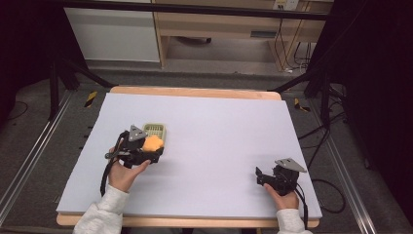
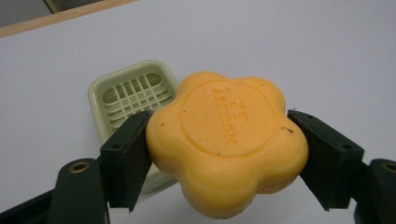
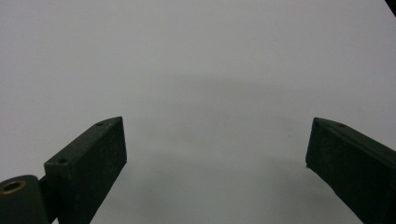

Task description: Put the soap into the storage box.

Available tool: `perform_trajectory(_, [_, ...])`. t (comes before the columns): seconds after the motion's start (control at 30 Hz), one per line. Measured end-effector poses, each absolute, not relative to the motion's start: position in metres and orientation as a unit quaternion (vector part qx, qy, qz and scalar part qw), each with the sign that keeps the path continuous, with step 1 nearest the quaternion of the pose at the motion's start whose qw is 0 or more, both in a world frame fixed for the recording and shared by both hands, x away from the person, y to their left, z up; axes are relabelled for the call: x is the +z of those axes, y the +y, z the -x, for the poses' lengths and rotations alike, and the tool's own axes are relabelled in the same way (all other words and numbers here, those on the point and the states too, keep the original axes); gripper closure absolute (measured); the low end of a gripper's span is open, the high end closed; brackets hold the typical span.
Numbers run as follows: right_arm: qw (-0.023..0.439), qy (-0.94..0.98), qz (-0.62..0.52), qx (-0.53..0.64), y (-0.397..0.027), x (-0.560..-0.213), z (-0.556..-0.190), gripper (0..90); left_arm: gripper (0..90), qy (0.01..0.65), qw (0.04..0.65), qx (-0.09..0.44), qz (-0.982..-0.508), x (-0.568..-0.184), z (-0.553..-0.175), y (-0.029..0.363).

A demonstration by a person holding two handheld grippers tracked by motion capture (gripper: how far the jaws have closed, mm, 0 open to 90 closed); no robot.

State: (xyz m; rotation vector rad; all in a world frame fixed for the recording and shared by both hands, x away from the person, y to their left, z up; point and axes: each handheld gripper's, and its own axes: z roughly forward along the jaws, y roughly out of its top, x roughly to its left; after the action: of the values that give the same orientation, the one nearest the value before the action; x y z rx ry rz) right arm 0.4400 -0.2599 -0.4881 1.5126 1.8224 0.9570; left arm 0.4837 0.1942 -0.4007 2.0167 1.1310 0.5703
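The left gripper [image 2: 219, 154] is clamping an orange flower-shaped soap bar [image 2: 226, 140], one jaw pressing on each side of it, and is holding it just above the table [image 1: 219, 126], beside and partly over a pale green soap dish [image 2: 128, 91] with a slatted grid floor. In the high view the soap [image 1: 153, 142] is sitting right at the dish's [image 1: 155, 129] near edge, on the left half of the white-covered table. The right gripper [image 3: 217, 158] is resting well apart on the right side, its jaws spread wide with nothing between them. The likely risk, as I judge it, is slipping: the soap's rounded lobes are giving the flat jaws little to bite on, so a tilt or a loosened squeeze could be enough to drop it onto the rim, and the light dish could skid or tip. Raised lettering is showing in the soap's round centre stamp, upside down here and too soft to read with confidence.
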Motion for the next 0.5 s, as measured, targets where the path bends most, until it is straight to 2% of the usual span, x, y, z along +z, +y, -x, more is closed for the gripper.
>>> perform_trajectory(0.5, [0.286, 0.685, -0.567, 0.357, -0.26, -0.488, -0.441, 5.6, 25.4, 0.454, 0.361, 0.237, -0.779, -0.401, -0.498, 0.203])
